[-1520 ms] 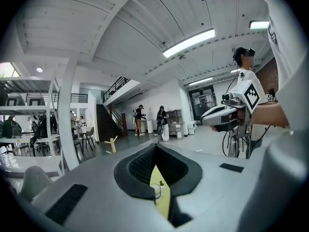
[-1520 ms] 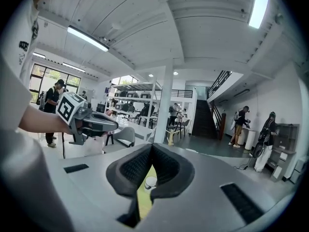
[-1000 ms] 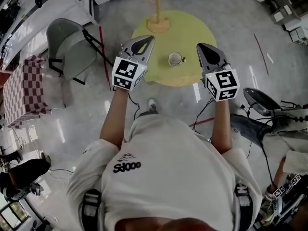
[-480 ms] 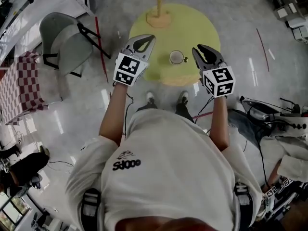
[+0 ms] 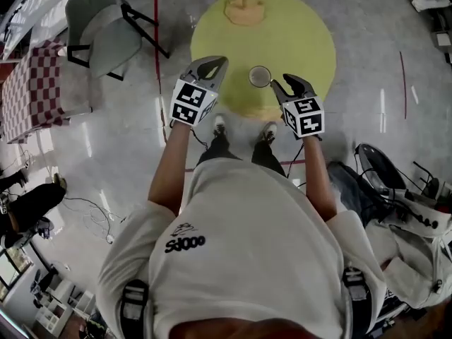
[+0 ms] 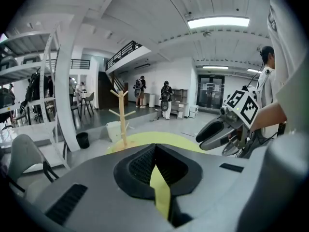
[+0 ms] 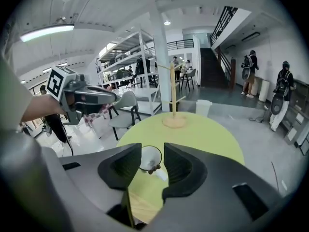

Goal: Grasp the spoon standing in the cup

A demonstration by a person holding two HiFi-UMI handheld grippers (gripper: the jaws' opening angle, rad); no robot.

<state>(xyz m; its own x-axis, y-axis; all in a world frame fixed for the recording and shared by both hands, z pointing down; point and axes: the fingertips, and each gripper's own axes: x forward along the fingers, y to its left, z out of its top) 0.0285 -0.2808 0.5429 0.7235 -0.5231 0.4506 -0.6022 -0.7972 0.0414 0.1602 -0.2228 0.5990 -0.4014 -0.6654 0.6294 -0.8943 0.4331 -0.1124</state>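
Yellow round table [image 5: 307, 27], seen from above; the wooden stand [image 5: 244, 7] at its 12 o'clock is cut off by the upper edge. The person's torso [image 5: 240, 260] hides the floor below. The cup [image 5: 260, 76] stands near the table's 6 o'clock rim.

From above, the spoon is too small to make out. In the right gripper view only a dark knob [image 7: 153, 168] shows at the cup's near rim. Whether it is the spoon's end or the cup's handle cannot be told, so no long axis can be read.

At 9 o'clock of the cup, and apart from it, the left gripper [image 5: 214, 63] has its jaws closed tip to tip on nothing. At 4 o'clock, just beside the cup, the right gripper [image 5: 286, 83] has its jaws opening, already wide. The cup shows beyond the gap, untouched.

A grey chair [image 5: 106, 34] and a checked cloth [image 5: 28, 90] lie toward 9 to 10 o'clock of the table.
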